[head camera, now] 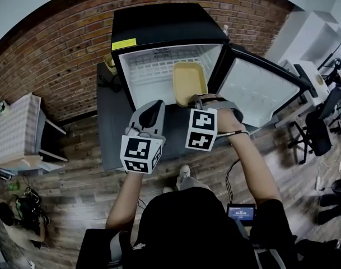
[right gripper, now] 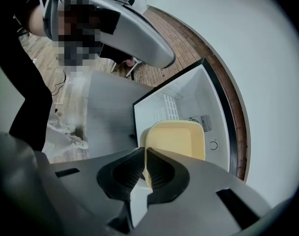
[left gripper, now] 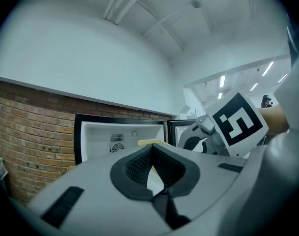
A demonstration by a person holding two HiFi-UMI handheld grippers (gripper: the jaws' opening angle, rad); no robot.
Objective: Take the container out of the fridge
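Note:
A black mini fridge [head camera: 159,27] stands open, its white inside facing me. The pale yellow container [head camera: 189,81] sits at the fridge's opening, its near rim toward me. My right gripper [head camera: 194,100] is shut on that near rim; in the right gripper view the pads pinch the container [right gripper: 176,139] at its edge, right gripper [right gripper: 145,154]. My left gripper [head camera: 155,106] hovers just left of the container, shut and holding nothing. In the left gripper view, the left gripper [left gripper: 151,149] points at the fridge [left gripper: 120,136], with the container's edge [left gripper: 148,142] just above its tips.
The fridge door [head camera: 260,91] hangs open to the right. The fridge rests on a grey table [head camera: 111,122] against a brick wall [head camera: 58,49]. A white shelf unit [head camera: 22,130] stands at the left, and office chairs [head camera: 318,130] at the right.

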